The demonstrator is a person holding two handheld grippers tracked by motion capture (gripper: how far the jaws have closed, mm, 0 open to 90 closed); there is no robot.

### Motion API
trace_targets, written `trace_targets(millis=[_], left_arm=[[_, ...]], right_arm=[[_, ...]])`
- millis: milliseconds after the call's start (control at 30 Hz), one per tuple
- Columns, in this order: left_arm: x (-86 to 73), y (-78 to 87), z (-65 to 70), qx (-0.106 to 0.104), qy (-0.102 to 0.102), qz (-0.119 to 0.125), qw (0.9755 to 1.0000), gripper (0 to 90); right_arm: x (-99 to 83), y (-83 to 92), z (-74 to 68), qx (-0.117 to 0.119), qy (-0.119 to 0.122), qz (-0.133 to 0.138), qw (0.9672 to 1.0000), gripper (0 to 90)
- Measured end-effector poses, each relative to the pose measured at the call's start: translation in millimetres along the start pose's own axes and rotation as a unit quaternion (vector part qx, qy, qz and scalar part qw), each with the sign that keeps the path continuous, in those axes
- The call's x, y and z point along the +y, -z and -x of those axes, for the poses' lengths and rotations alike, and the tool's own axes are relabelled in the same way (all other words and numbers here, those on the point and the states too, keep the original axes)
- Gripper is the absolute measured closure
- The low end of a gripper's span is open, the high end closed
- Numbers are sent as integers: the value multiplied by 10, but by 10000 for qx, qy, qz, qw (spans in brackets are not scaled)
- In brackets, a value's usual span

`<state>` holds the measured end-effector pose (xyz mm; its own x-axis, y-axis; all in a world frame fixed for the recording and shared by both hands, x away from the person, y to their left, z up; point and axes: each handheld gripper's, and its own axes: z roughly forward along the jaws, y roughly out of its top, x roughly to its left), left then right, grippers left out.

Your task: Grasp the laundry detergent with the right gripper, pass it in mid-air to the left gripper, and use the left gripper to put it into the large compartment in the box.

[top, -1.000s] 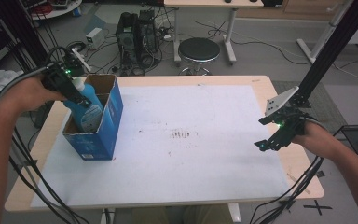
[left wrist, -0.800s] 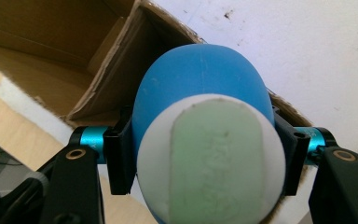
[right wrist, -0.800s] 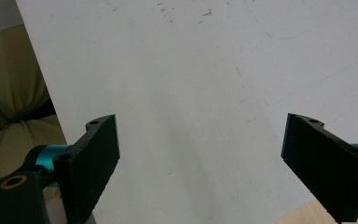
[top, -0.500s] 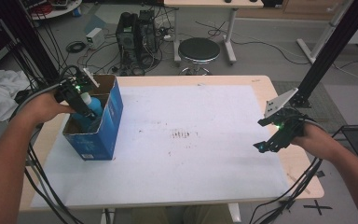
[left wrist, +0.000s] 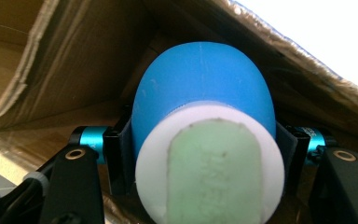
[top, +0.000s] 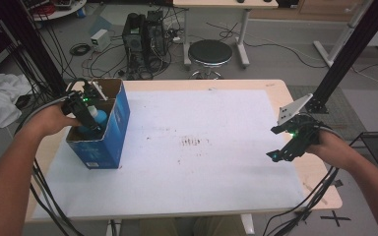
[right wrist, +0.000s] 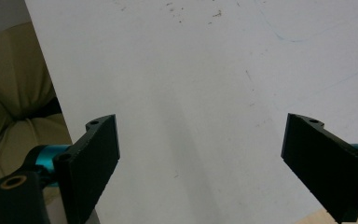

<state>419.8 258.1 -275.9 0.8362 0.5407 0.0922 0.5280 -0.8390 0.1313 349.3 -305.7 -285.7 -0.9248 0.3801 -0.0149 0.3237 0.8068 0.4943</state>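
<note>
I'm clamping a rounded blue bottle (left wrist: 204,88), white-capped with a green top, in my left gripper (top: 86,110), inside the blue cardboard box (top: 119,129) at frame left; my right gripper (top: 288,147) is gaping wide, holding nothing.

A light wooden table (top: 275,93) carries a large white sheet (top: 202,172) that covers most of its top, leaving bare wood along the edges. Small dark specks mark the sheet near its middle. An open blue box (top: 118,125) stands upright on the sheet's left part, near the table's left edge, its brown cardboard inside facing up
</note>
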Motion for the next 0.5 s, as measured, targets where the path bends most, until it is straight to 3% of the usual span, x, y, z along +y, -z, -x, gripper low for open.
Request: trace_targets(millis=[200,267,300,333,367,400,433,467,500], left_arm=[[26,-11,-13,-13,-14,-32,10000,377],[26,-19,-26,-34,80,-7,10000,376],[25,-38,-12,-26,254,111,9996,375],[24,-24,-34,-41,151,0,9999,375],[23,-30,-30,-29,215,54,9998,375],[24,-18,-45,-38,136,-25,9999,375],[22,-31,-30,-27,249,76,9997,374],[21,-14,-46,-45,156,1,9999,362],[17,-2,-51,-40,205,51,9998,362]], right_arm=[[-9,1,-3,-23,-68,48,10000,105],[-16,0,1,-3,-62,20,10000,104],[-18,-2,-3,-13,-70,7,10000,105],[-19,-5,-7,-21,-79,14,10000,104],[-21,-3,-11,-17,-100,28,9999,105],[-20,-2,-11,-38,-103,41,9999,105],[-22,4,-12,-49,-130,41,9999,105],[-26,5,-10,-48,-116,59,9999,105],[-27,10,-13,-52,-132,34,9999,105]])
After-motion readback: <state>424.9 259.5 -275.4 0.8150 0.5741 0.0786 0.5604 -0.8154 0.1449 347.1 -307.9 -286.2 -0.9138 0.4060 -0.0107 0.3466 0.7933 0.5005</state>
